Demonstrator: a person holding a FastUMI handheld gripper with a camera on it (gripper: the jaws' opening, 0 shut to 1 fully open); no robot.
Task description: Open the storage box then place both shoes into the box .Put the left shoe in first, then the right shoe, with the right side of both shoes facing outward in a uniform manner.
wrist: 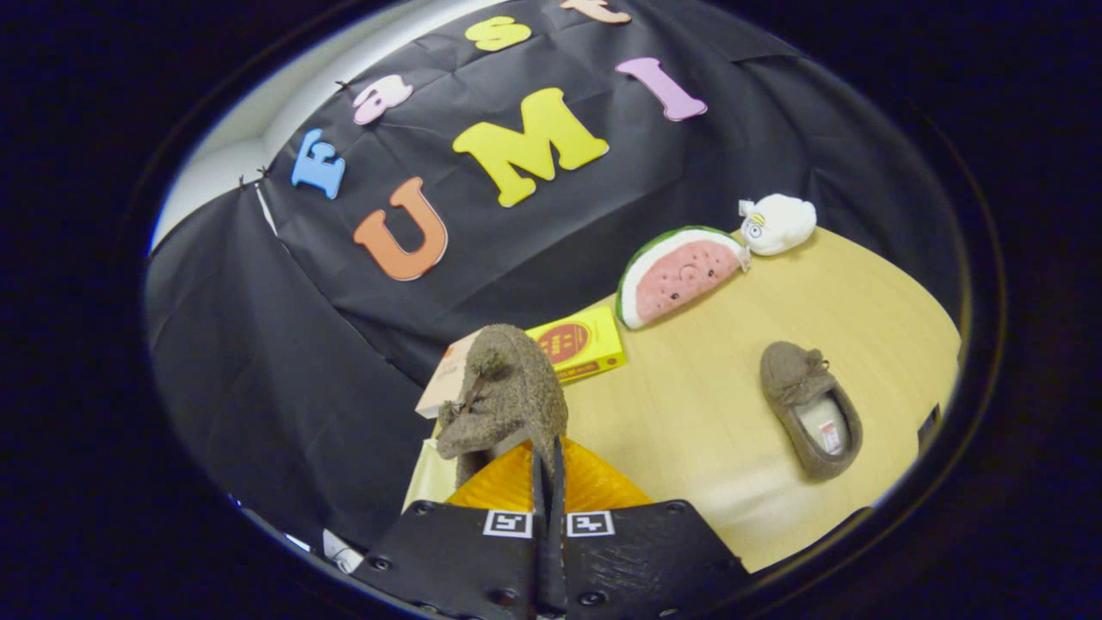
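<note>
Between its two fingers, the claw is clenching the rim of a fuzzy brown shoe, holding it lifted above an orange box just ahead of the fingers; a yellow carton is lying beyond it on the bench. Well apart across the bench, the second shoe is resting sole-down, while a watermelon plush and a white plush are sitting near the wall.

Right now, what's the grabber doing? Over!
Hand-held gripper shut on brown shoe, lifted over the orange thing. Other shoe on table. Nothing blocking.
</note>
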